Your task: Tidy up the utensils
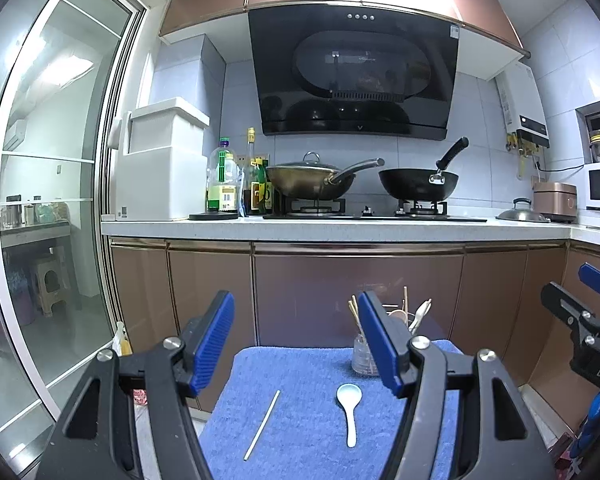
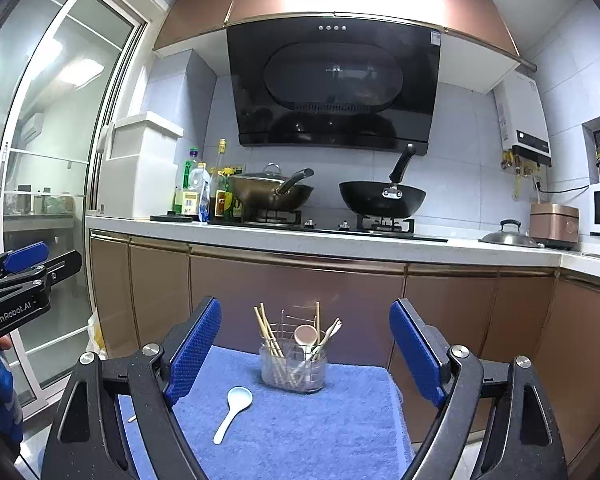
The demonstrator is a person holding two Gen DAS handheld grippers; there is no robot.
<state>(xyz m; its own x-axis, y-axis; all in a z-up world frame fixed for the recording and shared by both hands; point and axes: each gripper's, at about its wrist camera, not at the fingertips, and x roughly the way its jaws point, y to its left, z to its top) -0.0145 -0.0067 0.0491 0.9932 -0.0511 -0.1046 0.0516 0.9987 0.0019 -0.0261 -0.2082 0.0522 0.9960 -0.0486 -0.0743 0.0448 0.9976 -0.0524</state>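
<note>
A white ceramic spoon and a single pale chopstick lie on a blue towel. A clear glass holder at the towel's far side holds chopsticks and spoons; in the left wrist view the holder is partly hidden behind a finger. My left gripper is open and empty above the towel, with the chopstick and spoon below between its fingers. My right gripper is open and empty, facing the holder, with the spoon low to its left. Only the chopstick's tip shows there.
The towel covers a small raised surface in front of brown kitchen cabinets. A counter above carries two woks, bottles and a white box. A glass sliding door stands to the left. Floor drops off around the towel's edges.
</note>
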